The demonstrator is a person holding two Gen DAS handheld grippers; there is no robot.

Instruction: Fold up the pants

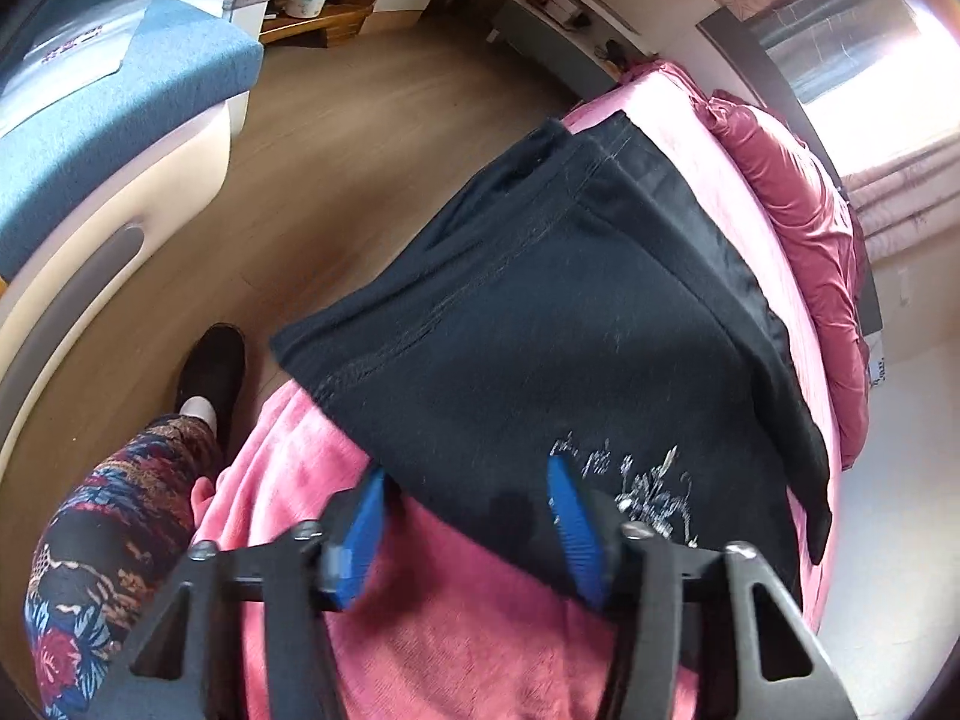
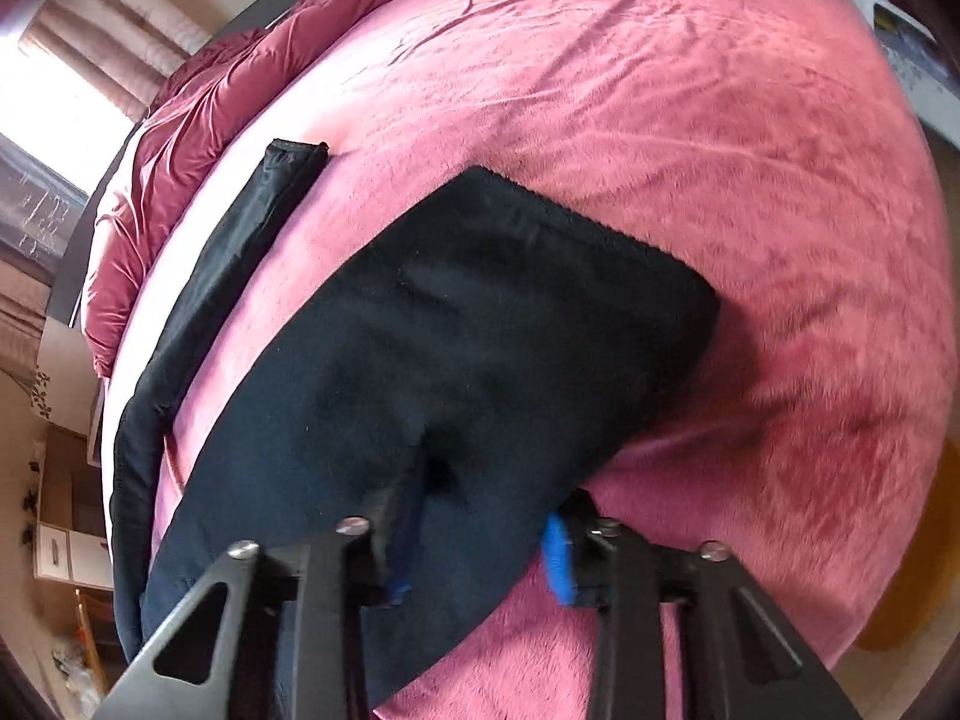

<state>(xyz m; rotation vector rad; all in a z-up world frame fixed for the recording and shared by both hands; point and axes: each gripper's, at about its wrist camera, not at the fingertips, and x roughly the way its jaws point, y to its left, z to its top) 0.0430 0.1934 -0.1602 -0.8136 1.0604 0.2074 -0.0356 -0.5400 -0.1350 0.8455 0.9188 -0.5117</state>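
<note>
Black pants (image 1: 540, 312) lie on a pink bed cover (image 1: 432, 630), with one end hanging past the bed's edge. A silver print (image 1: 648, 486) marks the near part. My left gripper (image 1: 468, 516) is open, its blue pads (image 1: 573, 522) astride the near edge of the pants. In the right wrist view the pants (image 2: 480, 312) lie across the pink cover (image 2: 690, 120), one leg (image 2: 240, 240) spread to the left. My right gripper (image 2: 480, 552) has pants cloth bunched between its blue pads (image 2: 558, 564), which stand well apart.
A crumpled maroon duvet (image 1: 798, 222) lies along the bed's far side. My patterned leg and black shoe (image 1: 210, 372) stand on the wooden floor (image 1: 360, 120). A blue-topped seat (image 1: 108, 120) is to the left.
</note>
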